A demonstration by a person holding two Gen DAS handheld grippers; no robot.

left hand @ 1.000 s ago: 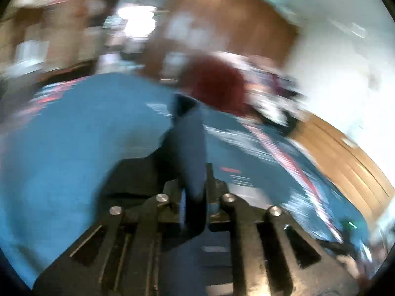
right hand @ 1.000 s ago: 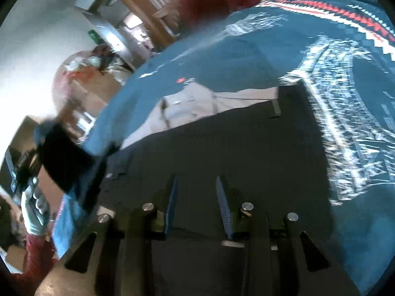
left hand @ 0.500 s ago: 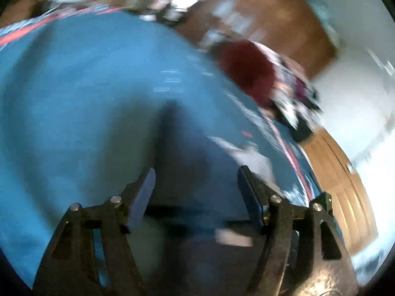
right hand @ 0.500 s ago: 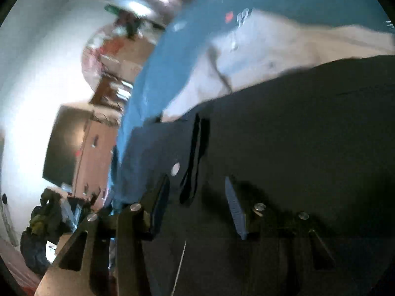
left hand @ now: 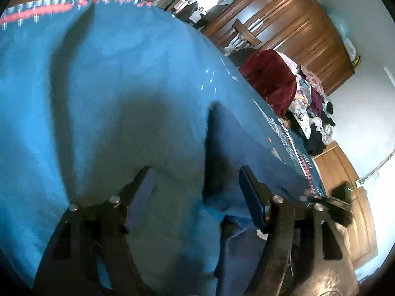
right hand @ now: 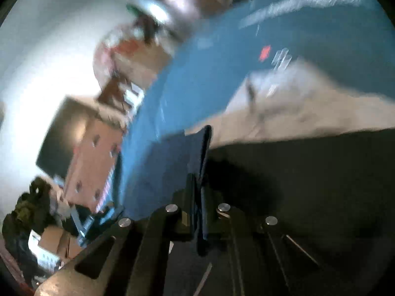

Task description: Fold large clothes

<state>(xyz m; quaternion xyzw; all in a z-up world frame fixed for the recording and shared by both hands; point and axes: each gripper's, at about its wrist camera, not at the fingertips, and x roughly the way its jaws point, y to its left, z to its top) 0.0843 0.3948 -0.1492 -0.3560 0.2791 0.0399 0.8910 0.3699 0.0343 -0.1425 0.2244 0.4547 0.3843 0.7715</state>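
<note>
Right gripper (right hand: 197,192) jaws pinching dark garment (right hand: 296,185) edge.

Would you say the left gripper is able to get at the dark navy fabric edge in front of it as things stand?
Probably yes. The left gripper is open, and the dark navy fabric rises between its fingers with nothing lying over it; only the blue blanket sits underneath.
</note>
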